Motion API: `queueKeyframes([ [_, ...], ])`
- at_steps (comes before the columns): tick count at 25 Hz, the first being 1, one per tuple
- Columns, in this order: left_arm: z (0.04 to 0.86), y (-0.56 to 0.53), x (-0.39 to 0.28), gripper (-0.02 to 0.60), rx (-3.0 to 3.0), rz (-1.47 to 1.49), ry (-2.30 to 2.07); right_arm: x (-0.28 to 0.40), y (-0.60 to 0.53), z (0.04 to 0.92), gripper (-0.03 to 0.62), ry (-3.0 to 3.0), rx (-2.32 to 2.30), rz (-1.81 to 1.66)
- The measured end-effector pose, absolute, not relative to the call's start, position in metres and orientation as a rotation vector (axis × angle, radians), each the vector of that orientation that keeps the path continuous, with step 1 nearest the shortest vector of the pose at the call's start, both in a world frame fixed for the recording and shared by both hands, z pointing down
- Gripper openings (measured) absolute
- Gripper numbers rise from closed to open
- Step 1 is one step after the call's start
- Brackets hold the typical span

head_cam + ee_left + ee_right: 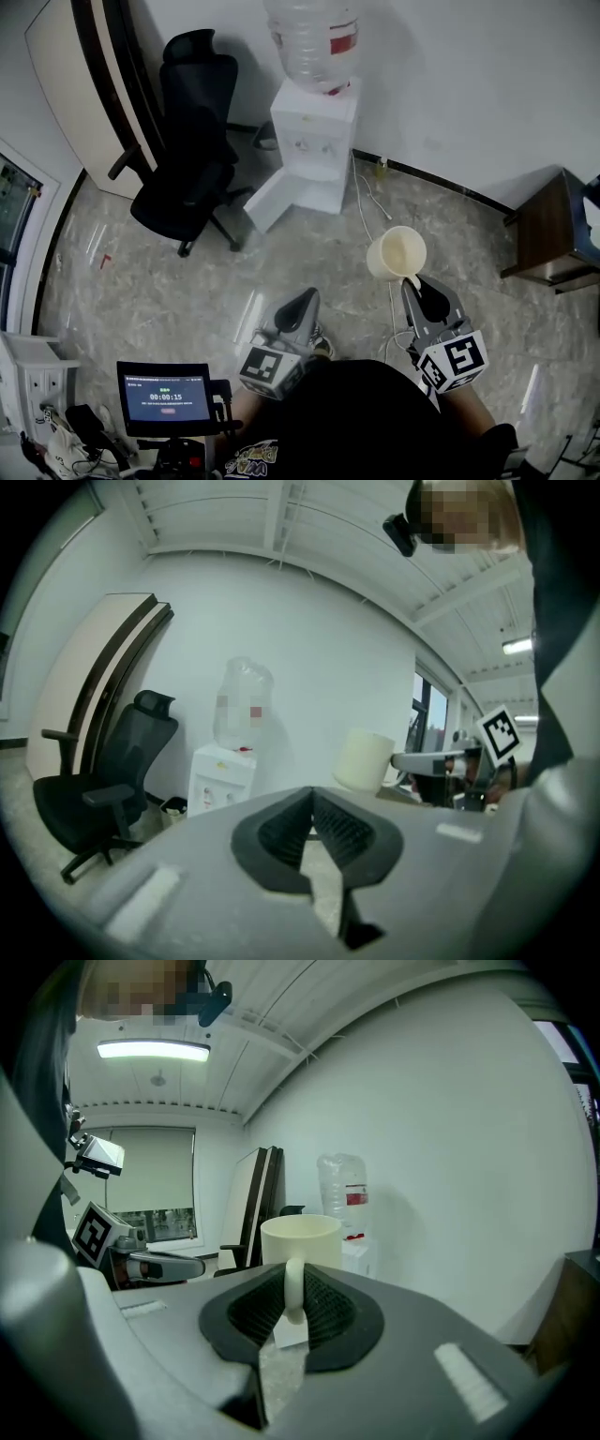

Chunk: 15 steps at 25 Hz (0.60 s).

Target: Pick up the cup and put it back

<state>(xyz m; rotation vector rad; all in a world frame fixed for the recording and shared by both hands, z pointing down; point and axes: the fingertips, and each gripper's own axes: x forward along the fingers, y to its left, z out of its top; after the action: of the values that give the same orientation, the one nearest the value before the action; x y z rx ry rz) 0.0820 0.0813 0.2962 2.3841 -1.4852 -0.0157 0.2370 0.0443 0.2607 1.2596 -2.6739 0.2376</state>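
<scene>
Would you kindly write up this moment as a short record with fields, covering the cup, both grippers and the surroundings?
cup: cream, upright, held clear of the floor
right gripper: shut on the cup's handle
left gripper: jaws together, nothing between them
ahead: water dispenser against the white wall
left of dispenser: black office chair
right edge of head view: dark wooden table
</scene>
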Motion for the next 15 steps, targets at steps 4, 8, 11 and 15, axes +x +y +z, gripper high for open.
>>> queueKeyframes([
  [4,0.301,0.044,0.052,0.005,2.364,-0.037,-1.495,0.196,-0.004,0.251,0.049,-2.700,1.231,0.202],
  [8,0.311,0.015,0.025,0.005,2.319,-0.053,-1.536,0.163,-0.045,0.253,0.049,-2.723,1.185,0.199],
  [11,0.322,0.013,0.008,0.005,2.275,-0.069,-1.590,0.145,-0.056,0.263,0.049,-2.730,1.111,0.199],
  [15,0.316,0.009,-0.017,0.005,2.210,-0.098,-1.645,0.118,-0.070,0.257,0.049,-2.752,1.041,0.195],
])
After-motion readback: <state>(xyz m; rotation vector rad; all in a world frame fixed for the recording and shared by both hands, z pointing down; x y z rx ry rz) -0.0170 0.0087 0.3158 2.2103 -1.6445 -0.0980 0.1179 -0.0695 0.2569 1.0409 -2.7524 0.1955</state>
